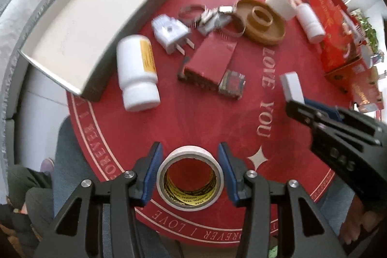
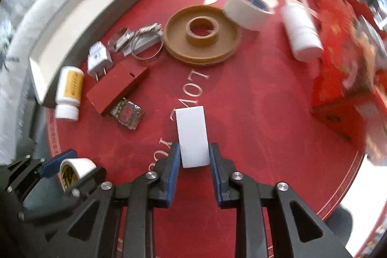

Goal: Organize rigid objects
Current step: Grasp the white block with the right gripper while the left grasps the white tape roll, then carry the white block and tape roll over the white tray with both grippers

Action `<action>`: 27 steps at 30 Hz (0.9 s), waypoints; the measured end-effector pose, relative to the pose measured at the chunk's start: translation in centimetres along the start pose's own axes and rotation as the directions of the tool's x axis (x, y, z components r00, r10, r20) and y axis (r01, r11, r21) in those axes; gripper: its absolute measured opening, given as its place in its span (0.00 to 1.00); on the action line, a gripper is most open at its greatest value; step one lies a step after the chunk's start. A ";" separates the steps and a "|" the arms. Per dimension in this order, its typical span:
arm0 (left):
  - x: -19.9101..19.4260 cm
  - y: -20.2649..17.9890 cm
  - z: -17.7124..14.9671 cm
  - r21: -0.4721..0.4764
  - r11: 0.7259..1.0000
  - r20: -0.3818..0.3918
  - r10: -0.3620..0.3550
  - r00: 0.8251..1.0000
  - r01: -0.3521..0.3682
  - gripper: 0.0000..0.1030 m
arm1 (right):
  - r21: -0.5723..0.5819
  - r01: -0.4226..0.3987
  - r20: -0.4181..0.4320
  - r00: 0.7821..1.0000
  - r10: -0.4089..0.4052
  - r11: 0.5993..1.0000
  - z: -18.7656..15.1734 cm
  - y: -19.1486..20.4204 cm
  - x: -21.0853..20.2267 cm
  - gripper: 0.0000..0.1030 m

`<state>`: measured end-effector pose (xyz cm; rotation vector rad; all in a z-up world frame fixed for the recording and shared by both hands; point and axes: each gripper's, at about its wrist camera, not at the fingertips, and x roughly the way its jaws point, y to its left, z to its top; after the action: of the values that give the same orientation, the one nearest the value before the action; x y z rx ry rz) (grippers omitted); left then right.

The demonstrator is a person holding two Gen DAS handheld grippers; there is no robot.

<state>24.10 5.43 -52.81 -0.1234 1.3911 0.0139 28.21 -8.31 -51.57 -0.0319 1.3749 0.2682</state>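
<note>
At the bottom centre of the left wrist view, the left hand-held gripper (image 1: pixel 189 175) stood with its blue pads either side of a tape roll (image 1: pixel 189 181), narrow gaps showing on both sides, so it bracketed the roll without yet clamping it. In the right wrist view the right hand-held gripper (image 2: pixel 194 162) was pressed closed on a white block (image 2: pixel 192 136) at lower centre. Beyond them, mid-frame on the red tabletop (image 1: pixel 205 120), a white bottle (image 1: pixel 136 73), a plug adapter (image 1: pixel 170 33), a dark red box (image 1: pixel 210 59) and a small packet (image 1: pixel 232 84) lay scattered, with metal clamps (image 1: pixel 212 21), a brown disc (image 1: pixel 262 21), a second tape roll (image 2: pixel 248 10) and another bottle (image 2: pixel 301 32) farther up. The grey tray (image 1: pixel 94 16) at upper left held nothing visible, so the sorting seemed barely begun, nearly everything left to place.
</note>
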 end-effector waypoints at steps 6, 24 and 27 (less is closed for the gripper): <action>-5.0 -0.6 0.2 0.067 0.997 0.148 0.036 0.988 -0.046 0.49 | 0.131 -0.105 0.090 0.992 0.094 0.986 -1.7 -3.7 -4.9 0.25; -19.3 4.8 12.8 -0.112 0.994 0.474 0.060 0.878 -0.007 0.49 | 0.053 -0.288 0.355 0.900 0.251 0.956 11.9 3.6 -17.0 0.25; -18.2 7.6 14.9 -0.174 0.985 0.470 0.104 0.877 -0.024 0.49 | 0.025 -0.297 0.353 0.896 0.269 0.955 14.8 5.5 -16.8 0.25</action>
<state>34.76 15.56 -32.98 -0.1961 0.8945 0.2028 38.49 -3.17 -31.53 0.2737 1.0328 0.4426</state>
